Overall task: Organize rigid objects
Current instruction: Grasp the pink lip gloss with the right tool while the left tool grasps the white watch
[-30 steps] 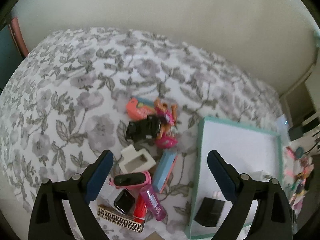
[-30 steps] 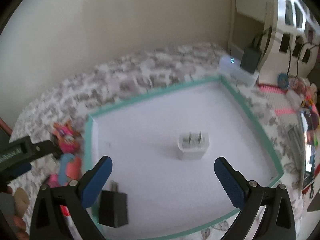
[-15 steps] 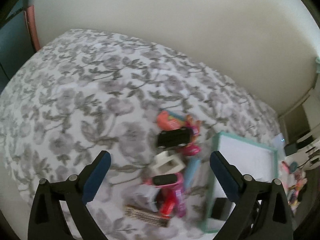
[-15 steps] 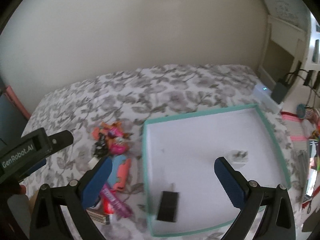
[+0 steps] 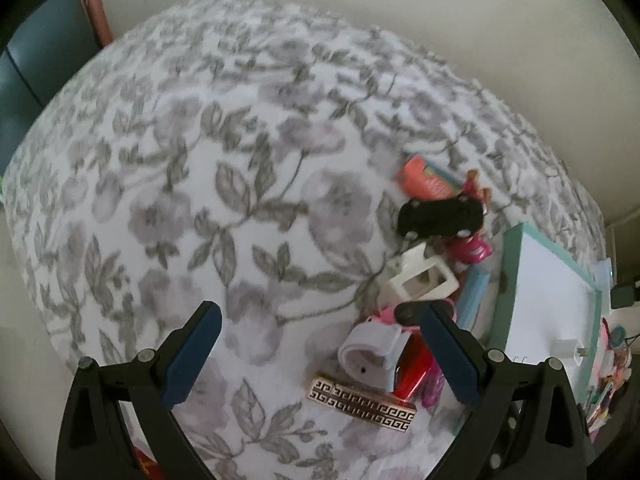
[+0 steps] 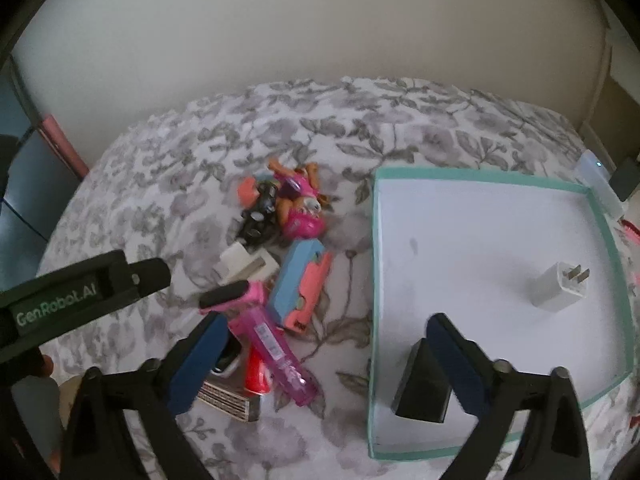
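Both hand-held grippers, left (image 5: 316, 354) and right (image 6: 324, 364), released; the crowded toy pile (image 6: 280, 264) risks snagging neighbours when one is picked

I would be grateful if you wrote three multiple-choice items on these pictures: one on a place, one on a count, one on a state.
1. Where does the white charger lie?
A. Inside the teal-rimmed tray
B. In the pile of toys
C. On the floor

2. How many chargers are in the tray?
A. One
B. Two
C. Four

3. How does the right gripper stand?
A. Shut on the pink bottle
B. Open, holding nothing
C. Shut on the black charger

Answers:
1 A, it rests on the tray's white floor.
2 B, only the white charger and the black charger lie there.
3 B, its fingers are spread wide above the bedspread with nothing pressed between them.
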### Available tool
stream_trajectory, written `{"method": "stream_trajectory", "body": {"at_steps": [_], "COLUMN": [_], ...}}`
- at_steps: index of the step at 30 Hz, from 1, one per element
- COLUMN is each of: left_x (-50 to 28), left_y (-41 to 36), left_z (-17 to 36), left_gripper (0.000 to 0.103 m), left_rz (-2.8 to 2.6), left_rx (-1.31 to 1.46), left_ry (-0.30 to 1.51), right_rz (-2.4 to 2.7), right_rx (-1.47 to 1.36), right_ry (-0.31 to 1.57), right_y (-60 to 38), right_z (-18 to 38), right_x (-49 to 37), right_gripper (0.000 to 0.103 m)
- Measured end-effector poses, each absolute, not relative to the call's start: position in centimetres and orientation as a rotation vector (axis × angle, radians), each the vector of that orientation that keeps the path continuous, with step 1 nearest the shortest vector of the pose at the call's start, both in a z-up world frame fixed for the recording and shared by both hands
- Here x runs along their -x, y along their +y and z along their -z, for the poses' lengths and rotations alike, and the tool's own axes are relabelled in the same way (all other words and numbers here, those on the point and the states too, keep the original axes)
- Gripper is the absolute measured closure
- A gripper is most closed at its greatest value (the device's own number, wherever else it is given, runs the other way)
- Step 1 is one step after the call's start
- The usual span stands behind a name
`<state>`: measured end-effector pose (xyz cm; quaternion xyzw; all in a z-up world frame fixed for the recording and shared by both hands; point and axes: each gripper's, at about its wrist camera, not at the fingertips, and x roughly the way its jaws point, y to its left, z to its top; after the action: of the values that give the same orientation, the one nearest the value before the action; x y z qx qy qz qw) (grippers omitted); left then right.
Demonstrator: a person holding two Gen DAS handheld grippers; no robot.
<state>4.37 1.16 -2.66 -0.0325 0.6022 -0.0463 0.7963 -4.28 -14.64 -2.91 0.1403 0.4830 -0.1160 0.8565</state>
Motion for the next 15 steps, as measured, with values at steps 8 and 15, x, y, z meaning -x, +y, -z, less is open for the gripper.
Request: {"method": "stream_trajectory", "body": {"at_steps": [8,15], "left_x": [-4.2,-4.3], "left_y": [1.7,0.6], "left_z": [3.1,4.3], "left_gripper": [0.004,0.004], "left_rz": [0.079,0.130], "left_rx": [0.128,0.134], "left_ry": [1.320,1.383], "right_rz": [0.176,0.094], "right_rx": [-0.330,-0.344], "right_ry": [1.036,1.064], "right_y": [-14.2,-13.0], "right_z": [3.8,4.7], "right_x": [4.2,3.7], "right_gripper": [0.026,0.045]}}
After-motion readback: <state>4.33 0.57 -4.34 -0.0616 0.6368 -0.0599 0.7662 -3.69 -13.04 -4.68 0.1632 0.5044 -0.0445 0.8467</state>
